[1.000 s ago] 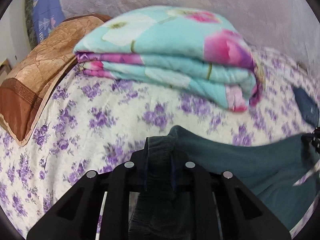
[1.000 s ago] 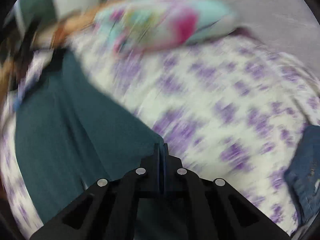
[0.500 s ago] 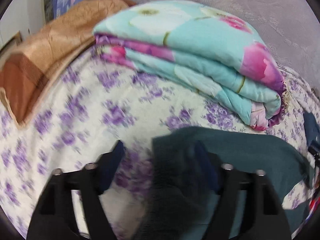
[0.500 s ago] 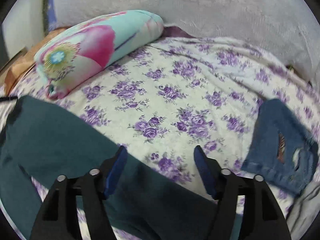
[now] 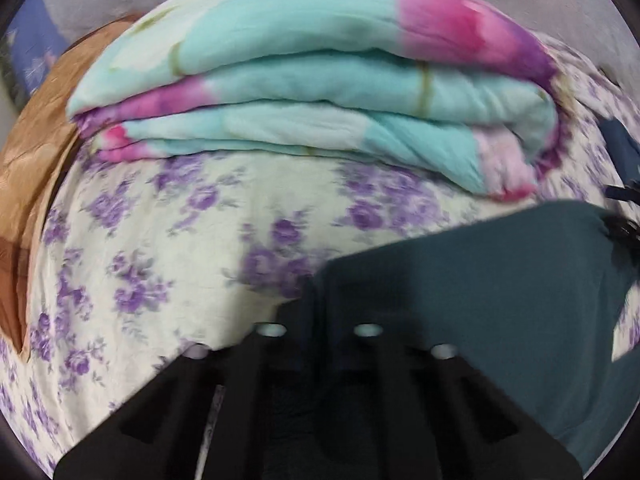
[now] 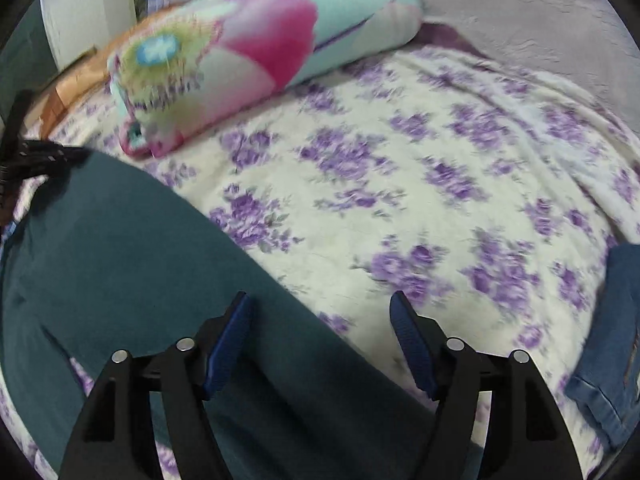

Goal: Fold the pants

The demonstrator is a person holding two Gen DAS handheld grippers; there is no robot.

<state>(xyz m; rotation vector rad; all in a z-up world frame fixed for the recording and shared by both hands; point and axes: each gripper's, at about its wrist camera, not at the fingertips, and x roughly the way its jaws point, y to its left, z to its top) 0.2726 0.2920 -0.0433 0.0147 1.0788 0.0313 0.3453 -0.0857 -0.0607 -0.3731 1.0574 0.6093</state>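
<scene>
Dark teal pants (image 5: 480, 272) lie on the purple-flowered bed sheet (image 5: 200, 220). In the left wrist view my left gripper (image 5: 320, 300) is low over the pants' near corner; its fingers look close together with teal cloth at them, but blur and shadow hide the tips. In the right wrist view the pants (image 6: 120, 260) spread across the lower left. My right gripper (image 6: 320, 320) is open, blue pads wide apart, hovering above the pants' edge and holding nothing. The left gripper's black frame (image 6: 32, 160) shows at that view's left edge.
A folded turquoise and pink quilt (image 5: 320, 80) lies on the bed behind the pants, also seen in the right wrist view (image 6: 240, 56). A brown pillow (image 5: 32, 152) is at the left. Folded blue jeans (image 6: 612, 340) lie at the right. A grey wall (image 6: 520, 8) stands behind.
Both grippers were shut on the pants a second ago, then opened. The right stays open and has drawn back. The left has narrowed again over the pants' corner and moved closer to the quilt.
</scene>
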